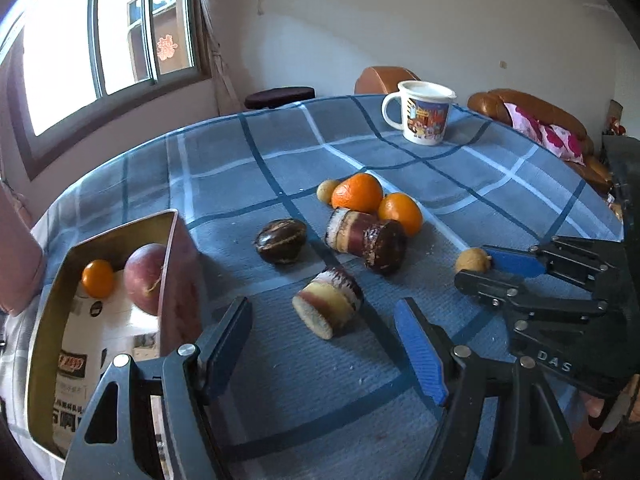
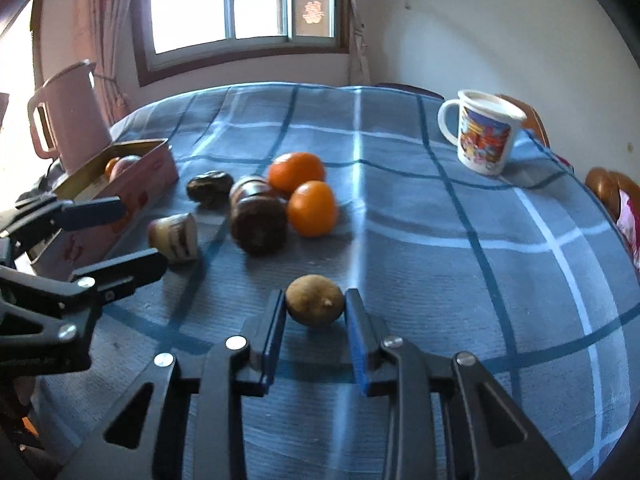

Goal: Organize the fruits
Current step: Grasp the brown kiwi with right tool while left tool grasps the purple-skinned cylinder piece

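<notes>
Right wrist view showed the right gripper (image 2: 315, 312), its fingers (image 2: 276, 320) clamped across the middle of a small brown fruit (image 2: 315, 305) on the blue-checked surface (image 2: 440, 260); it looked light, firm, thin-shelled. Beyond, left gripper (image 2: 120, 236) gaped empty beside the tin box (image 2: 152, 164).

Blown-out window (image 2: 244, 0) daylight, soft shadows, fisheye-curved edges, mild blur

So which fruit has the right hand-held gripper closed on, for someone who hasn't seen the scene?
On the blue checked tablecloth, look nearest the camera, well in front of the two oranges. Between the right hand-held gripper pads sits a small brown longan, dull and rough-skinned, alone.
</notes>
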Tool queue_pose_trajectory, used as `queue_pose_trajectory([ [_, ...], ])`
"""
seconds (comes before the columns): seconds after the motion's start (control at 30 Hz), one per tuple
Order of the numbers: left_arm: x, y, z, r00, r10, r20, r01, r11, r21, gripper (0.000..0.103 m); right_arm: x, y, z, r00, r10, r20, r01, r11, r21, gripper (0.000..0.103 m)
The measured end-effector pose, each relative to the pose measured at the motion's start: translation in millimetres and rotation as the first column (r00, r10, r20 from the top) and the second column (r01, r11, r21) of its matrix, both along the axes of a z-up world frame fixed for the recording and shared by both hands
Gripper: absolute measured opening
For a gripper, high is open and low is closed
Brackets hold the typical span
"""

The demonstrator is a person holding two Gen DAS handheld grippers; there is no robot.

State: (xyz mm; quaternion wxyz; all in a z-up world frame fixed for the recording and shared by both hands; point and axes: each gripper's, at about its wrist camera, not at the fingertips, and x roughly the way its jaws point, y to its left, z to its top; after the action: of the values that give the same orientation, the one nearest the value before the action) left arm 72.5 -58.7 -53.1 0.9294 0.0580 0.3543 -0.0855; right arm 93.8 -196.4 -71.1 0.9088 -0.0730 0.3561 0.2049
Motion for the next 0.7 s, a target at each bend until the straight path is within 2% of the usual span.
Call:
queue_pose_trajectory([
  [0.03, 3.4, -3.5, -1.6, 1.0, -0.007, -0.01, 0.007, 1.0, 0.008, 0.075, 0.2, -1.2, 0.2, 1.0, 0.001, 0.0, -0.001, 1.0, 0.004, 0.033],
  [0.07, 5.8, -4.9, -2.8, 1.0, -0.008, -0.018, 0.008, 1.0, 0.007, 0.071, -0.3, -0.8, 0.5, 1.0, 0.005, 0.003, -0.005, 1.0, 0.001, 0.033],
  [0.1, 10.2, -6.9, -5.5, 0.999, -0.01, -0.036, 0.01, 1.0, 0.005, 0.062, -1.3, 1.1, 0.5, 1.0, 0.008, 0.008, -0.008, 1.0, -0.011, 0.033],
  [0.17, 16.3, -8.9, -10.2, 0.997, -0.016, -0.07, 0.016, 1.0, 0.003, 0.057, -3.5, 4.6, 0.1, 1.0, 0.016, 0.017, -0.015, 1.0, -0.024, 0.033],
  [0.27, 20.1, -8.6, -11.7, 0.997, -0.004, -0.074, 0.005, 1.0, 0.006, 0.053, -3.4, 2.6, -0.1, 1.0, 0.017, 0.012, -0.017, 1.0, -0.011, 0.033],
  [0.37, 24.0, -5.8, -14.2, 0.995, -0.006, -0.097, 0.004, 1.0, -0.019, 0.041, -5.0, 4.6, 0.2, 1.0, 0.02, 0.021, -0.02, 1.0, -0.018, 0.033],
  [0.5, 20.4, -4.3, -13.2, 0.996, -0.015, -0.092, 0.012, 0.999, -0.038, 0.04, -9.6, 4.3, 1.8, 0.999, 0.027, 0.044, -0.027, 1.0, -0.011, 0.033],
  [0.7, 11.4, -6.2, -5.4, 0.999, -0.021, -0.031, 0.02, 1.0, -0.023, 0.04, -19.2, 3.4, 6.7, 0.994, 0.037, 0.102, -0.038, 0.999, 0.007, 0.033],
])
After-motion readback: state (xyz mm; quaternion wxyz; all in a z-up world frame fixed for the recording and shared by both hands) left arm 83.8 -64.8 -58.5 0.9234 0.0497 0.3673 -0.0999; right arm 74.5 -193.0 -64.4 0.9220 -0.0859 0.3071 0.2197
